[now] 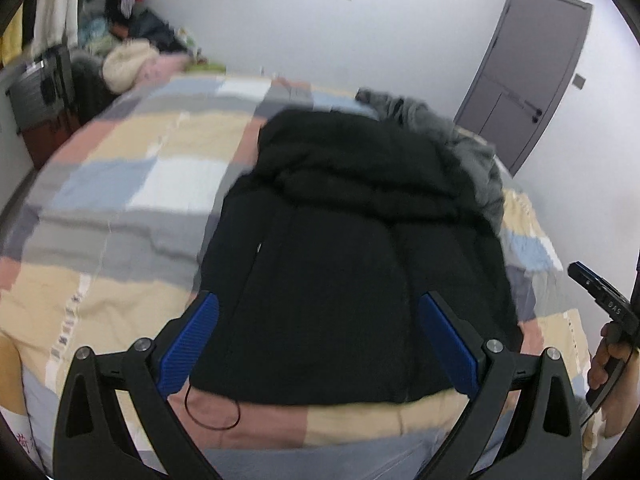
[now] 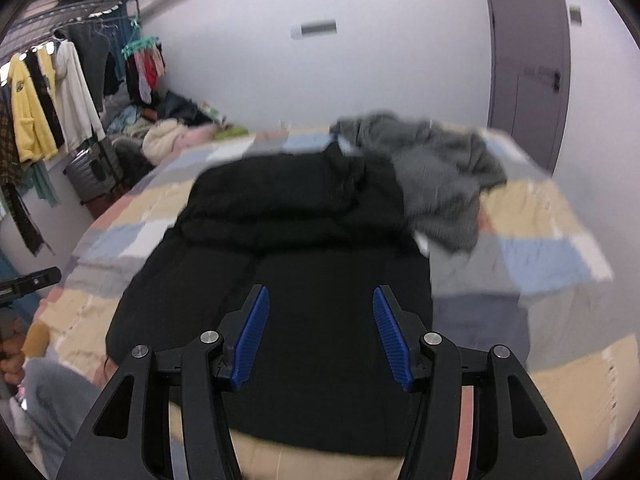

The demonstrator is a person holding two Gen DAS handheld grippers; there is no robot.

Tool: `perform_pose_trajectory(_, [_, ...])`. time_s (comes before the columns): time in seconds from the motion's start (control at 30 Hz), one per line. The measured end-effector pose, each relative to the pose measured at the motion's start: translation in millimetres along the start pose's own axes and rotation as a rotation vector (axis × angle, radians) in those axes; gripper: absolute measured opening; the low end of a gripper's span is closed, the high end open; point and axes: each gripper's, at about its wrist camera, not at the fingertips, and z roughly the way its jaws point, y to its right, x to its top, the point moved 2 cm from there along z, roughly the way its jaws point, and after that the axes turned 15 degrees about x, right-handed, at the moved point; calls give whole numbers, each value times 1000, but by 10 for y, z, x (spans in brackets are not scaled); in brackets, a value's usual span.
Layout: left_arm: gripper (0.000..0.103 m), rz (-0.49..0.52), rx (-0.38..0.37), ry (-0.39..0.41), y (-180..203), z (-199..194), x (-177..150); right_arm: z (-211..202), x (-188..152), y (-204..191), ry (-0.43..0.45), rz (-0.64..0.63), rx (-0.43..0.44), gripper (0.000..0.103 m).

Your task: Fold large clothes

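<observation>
Black garment flat on patchwork bed, grey garment beside it, left gripper wide open, right gripper half open, both empty above the black cloth.

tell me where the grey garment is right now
In both wrist views the grey garment lies crumpled at the bed's far right, by the door, overlapping the black coat's upper right edge.

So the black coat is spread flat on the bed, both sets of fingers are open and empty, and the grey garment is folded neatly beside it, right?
Not quite. The grey garment isn't folded: it lies crumpled at the far end of the black coat, as the right wrist view shows. The rest holds: the coat is spread on the bed, and both the left gripper and right gripper are open and empty.
</observation>
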Motion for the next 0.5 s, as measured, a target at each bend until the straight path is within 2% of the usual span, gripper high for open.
perform_pose_trajectory(0.3, [100,-119,-62,-334,-470,1019,-328,329,-344,751,-248,240,149,54])
perform_pose_trajectory(0.5, [100,-159,-50,-445,-574,1393,-530,562,-625,1317,-356,395,202,65])
